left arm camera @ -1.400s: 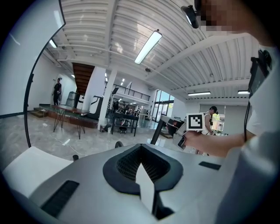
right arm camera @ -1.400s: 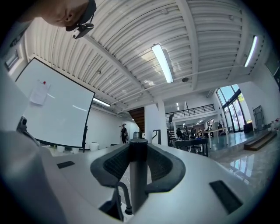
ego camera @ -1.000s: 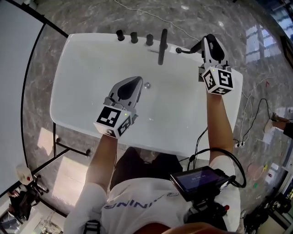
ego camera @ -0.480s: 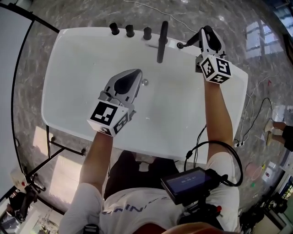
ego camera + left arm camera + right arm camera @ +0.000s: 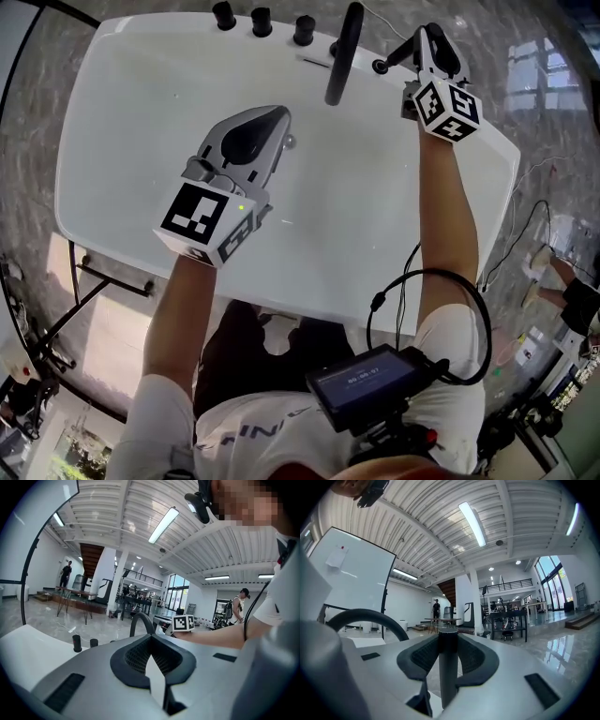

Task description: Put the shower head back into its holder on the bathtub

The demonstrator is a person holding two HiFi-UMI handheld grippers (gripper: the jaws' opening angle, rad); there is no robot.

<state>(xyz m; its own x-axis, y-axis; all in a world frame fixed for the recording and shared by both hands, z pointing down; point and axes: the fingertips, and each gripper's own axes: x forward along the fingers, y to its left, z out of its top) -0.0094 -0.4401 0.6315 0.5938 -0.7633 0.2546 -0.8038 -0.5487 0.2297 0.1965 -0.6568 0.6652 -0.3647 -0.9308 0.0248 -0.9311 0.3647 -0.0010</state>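
The white bathtub (image 5: 112,187) fills the head view, with a curved black faucet spout (image 5: 343,52) on its far rim. My right gripper (image 5: 424,42) hovers just right of that spout, shut on the black shower head handle (image 5: 392,58), which sticks out to the left. In the right gripper view the dark handle (image 5: 448,667) stands upright between the pads, with the spout's arc (image 5: 370,616) to its left. My left gripper (image 5: 279,117) hangs over the tub's middle, shut and holding nothing; its tips (image 5: 151,637) meet. I cannot make out the holder.
Three black knobs (image 5: 262,19) stand on the far rim, left of the spout. A black stand frame (image 5: 103,281) sits by the tub's near left side. Cables (image 5: 525,234) lie on the marble floor to the right. A screen device (image 5: 361,384) hangs at my chest.
Both grippers have sunk toward the tub. The right one, still holding the shower head, has come down beside the spout at the far rim. The left one has dropped lower over the basin.
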